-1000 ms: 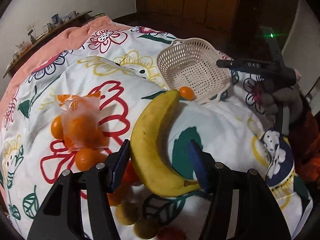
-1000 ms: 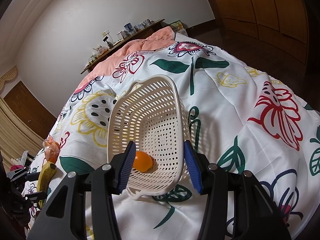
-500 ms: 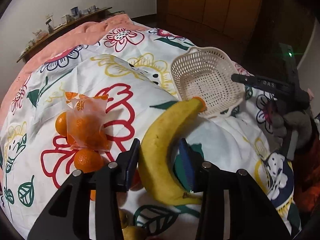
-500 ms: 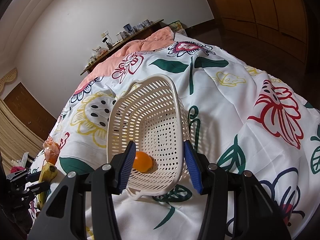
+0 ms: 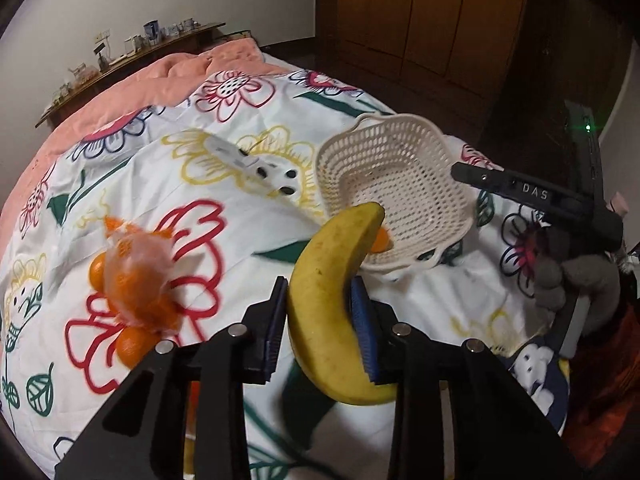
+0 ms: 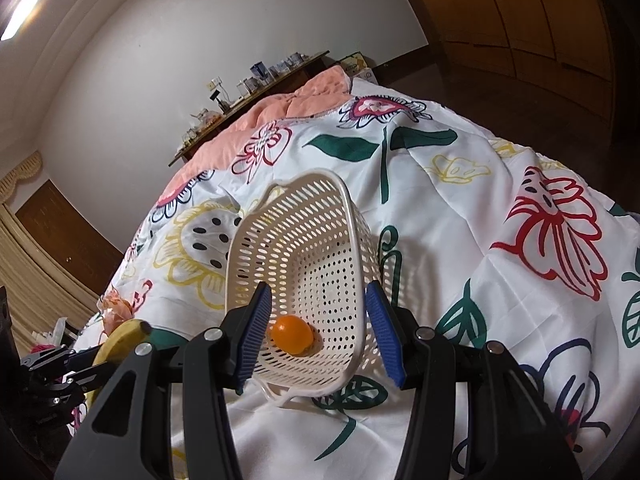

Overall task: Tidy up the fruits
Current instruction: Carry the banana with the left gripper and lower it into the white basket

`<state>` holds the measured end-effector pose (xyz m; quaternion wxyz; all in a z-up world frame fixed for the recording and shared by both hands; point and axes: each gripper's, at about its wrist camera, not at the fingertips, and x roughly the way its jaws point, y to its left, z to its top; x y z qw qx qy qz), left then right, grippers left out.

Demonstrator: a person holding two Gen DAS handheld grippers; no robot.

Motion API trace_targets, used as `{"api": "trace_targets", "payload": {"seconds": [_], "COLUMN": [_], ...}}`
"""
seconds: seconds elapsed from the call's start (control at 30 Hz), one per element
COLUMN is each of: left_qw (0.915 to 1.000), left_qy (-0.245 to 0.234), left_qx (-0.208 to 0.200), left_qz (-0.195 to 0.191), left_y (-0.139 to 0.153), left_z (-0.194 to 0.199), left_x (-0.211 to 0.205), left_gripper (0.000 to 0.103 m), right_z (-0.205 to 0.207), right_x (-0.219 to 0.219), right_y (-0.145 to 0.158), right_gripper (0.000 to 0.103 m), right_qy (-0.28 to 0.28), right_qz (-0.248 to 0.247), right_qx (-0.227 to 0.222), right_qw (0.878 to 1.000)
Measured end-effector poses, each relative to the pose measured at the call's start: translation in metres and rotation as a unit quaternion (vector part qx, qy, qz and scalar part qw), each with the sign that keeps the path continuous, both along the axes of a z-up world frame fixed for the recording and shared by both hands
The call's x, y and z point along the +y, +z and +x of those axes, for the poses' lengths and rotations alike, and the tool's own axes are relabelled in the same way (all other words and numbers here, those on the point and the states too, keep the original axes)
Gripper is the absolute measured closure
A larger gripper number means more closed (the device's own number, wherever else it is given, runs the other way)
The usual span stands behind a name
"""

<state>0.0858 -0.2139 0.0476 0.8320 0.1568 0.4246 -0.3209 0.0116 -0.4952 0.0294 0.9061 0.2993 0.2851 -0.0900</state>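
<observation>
My left gripper [image 5: 320, 312] is shut on a yellow banana [image 5: 332, 280] and holds it above the flowered bedspread, its tip pointing at the white perforated basket [image 5: 400, 160]. One small orange [image 6: 292, 335] lies in the basket [image 6: 352, 240]. My right gripper [image 6: 316, 328] is open and empty, hovering just in front of the basket's near rim. The banana [image 6: 120, 340] also shows in the right wrist view at the far left. A plastic bag of oranges [image 5: 136, 272] lies on the bed to the left, with a loose orange [image 5: 132, 344] beside it.
The bed is covered by a white flowered bedspread [image 5: 200, 184] with a pink blanket [image 5: 140, 92] at the far end. A shelf with small items [image 5: 132, 52] lines the far wall. Wooden wardrobes [image 5: 432, 12] stand to the right. The right gripper's body [image 5: 560, 208] is beside the basket.
My left gripper has closed on the banana and lifted it off the bedspread, moving towards the basket. My right gripper and the basket have stayed still.
</observation>
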Motion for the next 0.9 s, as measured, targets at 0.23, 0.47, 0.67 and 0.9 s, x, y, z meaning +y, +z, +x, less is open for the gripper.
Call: {"api": "trace_targets", "payload": {"seconds": [0.23,0.47,0.67,0.9], "left_qw": [0.9999,0.9995,0.9981,0.9992], "left_qy": [-0.007,-0.014,-0.015,-0.004], "left_qx": [0.001,0.028,0.052,0.038], "left_qz": [-0.009,0.006,0.030,0.012], "left_y": [0.010,-0.013,-0.035,-0.029], "left_z": [0.016,0.051,0.068,0.074], "left_x": [-0.042,-0.105,-0.139,-0.143], "left_gripper": [0.071,0.073,0.073,0.073], "right_z": [-0.008,-0.017,-0.018,-0.016], "right_x": [-0.011,-0.026,-0.036,-0.034], "right_y": [0.004,-0.001,-0.012,-0.016], "right_gripper": [0.052,0.052,0.052,0.052], "right_qy": [-0.012,-0.025,-0.035,-0.030], "right_qz": [0.010,0.019,0.031,0.029], "right_qx": [-0.020,-0.021,-0.014,-0.012], "right_qw": [1.000,0.999,0.999,0.999]}}
